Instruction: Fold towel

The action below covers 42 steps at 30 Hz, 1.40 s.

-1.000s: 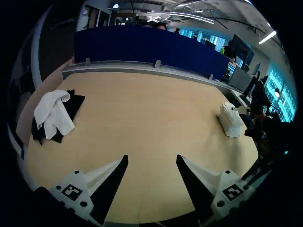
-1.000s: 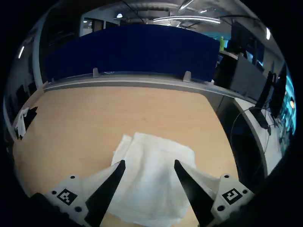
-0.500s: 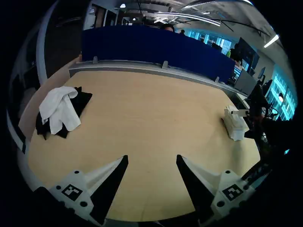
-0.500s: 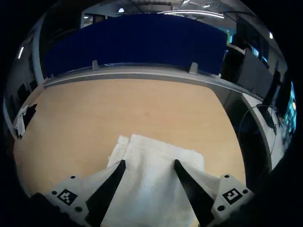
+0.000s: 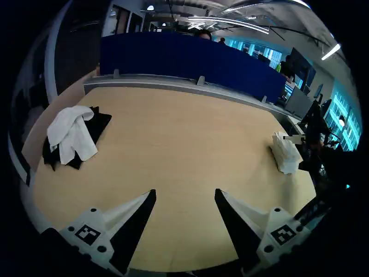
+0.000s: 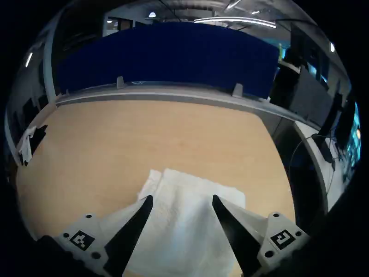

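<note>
The right gripper [image 6: 182,203] has its jaws wide apart, gripping nothing. A folded white towel [image 6: 184,221] lies flat on the wooden table [image 6: 138,134], between and beneath them. The left gripper [image 5: 184,196], jaws equally spread and empty, hovers over the table, well apart from that towel.

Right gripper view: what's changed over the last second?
The right gripper eased forward over the folded white towel, which now sits lower in the view. The left gripper shifted slightly. Both stayed open, nothing taken or released; the towel and the cloth pile lie unmoved.
</note>
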Each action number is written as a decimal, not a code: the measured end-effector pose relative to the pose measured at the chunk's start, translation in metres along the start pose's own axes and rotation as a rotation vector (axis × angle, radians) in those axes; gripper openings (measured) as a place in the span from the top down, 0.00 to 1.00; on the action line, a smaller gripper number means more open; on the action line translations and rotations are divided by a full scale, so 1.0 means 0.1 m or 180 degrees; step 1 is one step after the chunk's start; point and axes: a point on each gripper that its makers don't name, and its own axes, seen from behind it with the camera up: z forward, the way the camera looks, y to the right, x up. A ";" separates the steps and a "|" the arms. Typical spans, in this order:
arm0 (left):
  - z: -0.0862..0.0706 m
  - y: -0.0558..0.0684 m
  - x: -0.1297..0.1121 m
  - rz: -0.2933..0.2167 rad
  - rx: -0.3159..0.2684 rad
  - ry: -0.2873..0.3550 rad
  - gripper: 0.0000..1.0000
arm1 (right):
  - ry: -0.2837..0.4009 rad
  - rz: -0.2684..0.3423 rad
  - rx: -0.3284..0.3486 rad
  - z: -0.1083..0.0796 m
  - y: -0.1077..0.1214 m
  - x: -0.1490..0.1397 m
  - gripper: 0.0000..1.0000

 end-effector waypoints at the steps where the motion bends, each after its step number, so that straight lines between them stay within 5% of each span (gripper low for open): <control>1: 0.00 0.00 0.00 -0.0003 -0.0007 0.0001 0.06 | 0.0033 -0.0002 -0.0006 -0.04 -0.01 0.03 0.00; 17: 0.02 -0.02 0.07 0.0054 -0.0133 0.0069 0.06 | 0.0308 0.0135 -0.0162 -0.45 -0.13 0.17 0.00; 26: 0.05 -0.06 0.15 0.0068 -0.0218 0.0151 0.06 | 0.0843 0.0368 -0.0341 -0.97 -0.29 0.42 0.00; 35: 0.13 -0.08 0.30 0.0142 -0.0264 0.0291 0.06 | 0.1458 0.0322 -0.0383 -1.68 -0.83 0.75 0.00; 42: 0.20 -0.09 0.47 0.0160 -0.0254 0.0488 0.06 | 0.1686 0.0164 -0.0308 -2.00 -1.39 0.84 0.00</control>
